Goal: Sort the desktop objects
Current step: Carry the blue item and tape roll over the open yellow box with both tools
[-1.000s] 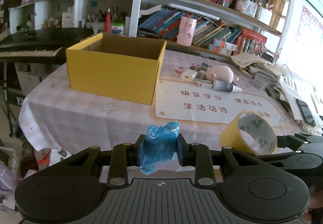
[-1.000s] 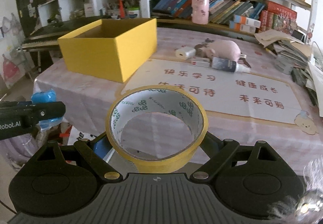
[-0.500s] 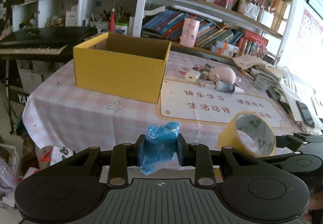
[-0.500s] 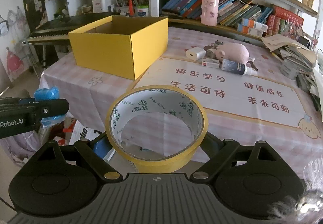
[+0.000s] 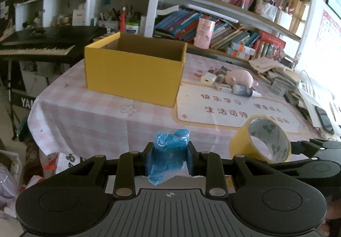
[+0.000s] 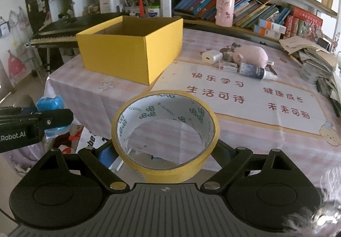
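My left gripper (image 5: 170,157) is shut on a crumpled blue plastic packet (image 5: 169,152), held in front of the table's near edge. A wide roll of yellow tape (image 6: 165,134) is clamped between the fingers of my right gripper (image 6: 165,151), which shows at the right in the left wrist view with the tape roll (image 5: 261,138). The open yellow cardboard box (image 5: 134,70) stands on the table's left part, well beyond both grippers. The left gripper with its blue packet (image 6: 50,106) appears at the left edge of the right wrist view.
On the pink checked tablecloth (image 5: 89,115) lies a printed mat (image 6: 245,96). Behind it sit a white charger (image 6: 211,56), a pink pig toy (image 6: 251,55), a small red-white box and a dark spray bottle (image 6: 254,71). Papers pile at the right; keyboard (image 5: 34,48) left; bookshelves behind.
Both views have pulled back a little from the table, so the box and the mat look smaller and farther. Both grips are unchanged.
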